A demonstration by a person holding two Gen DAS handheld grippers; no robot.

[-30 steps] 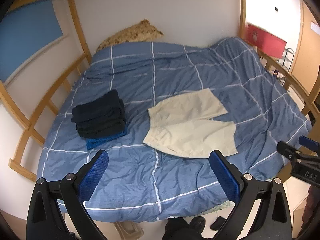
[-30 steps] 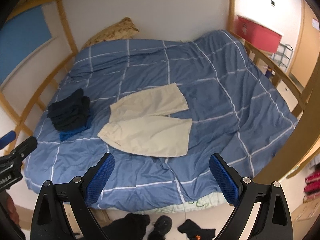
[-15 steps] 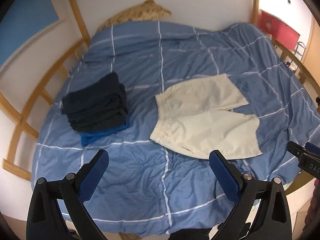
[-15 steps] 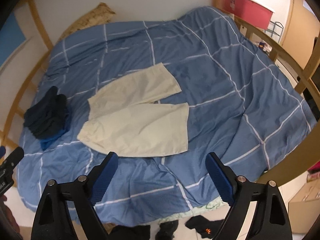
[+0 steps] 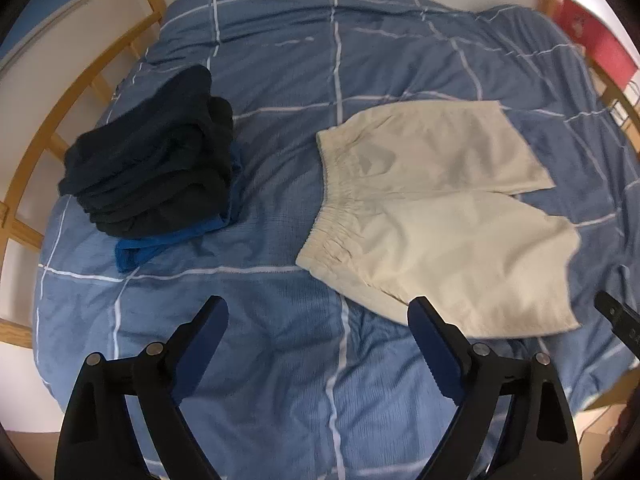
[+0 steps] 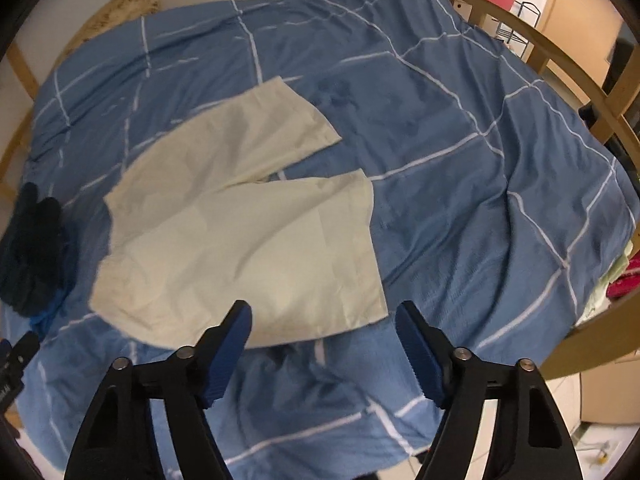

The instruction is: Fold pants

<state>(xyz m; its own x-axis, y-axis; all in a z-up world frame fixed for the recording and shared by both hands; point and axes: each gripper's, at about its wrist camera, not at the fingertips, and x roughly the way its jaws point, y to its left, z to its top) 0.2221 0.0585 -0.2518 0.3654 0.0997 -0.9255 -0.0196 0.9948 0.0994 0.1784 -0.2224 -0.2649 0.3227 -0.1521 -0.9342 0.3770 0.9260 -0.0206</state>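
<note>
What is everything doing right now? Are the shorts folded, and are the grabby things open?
cream shorts: spread flat on the bed, unfolded, both legs apart.
dark clothes stack: folded and piled, blue piece at the bottom.
blue duvet: spread over the bed, wrinkled.
left gripper: open, empty, above the duvet.
right gripper: open, empty, near the shorts' hem.

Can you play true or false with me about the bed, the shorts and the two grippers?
1. The cream shorts lie spread flat on the blue blanket. True.
2. The left gripper is squeezing the shorts. False: it is open and holds nothing.
3. A pile of dark clothes sits beside the shorts. True.
4. The right gripper is shut. False: it is open.
5. The shorts are already folded in half. False: both legs lie apart.
</note>
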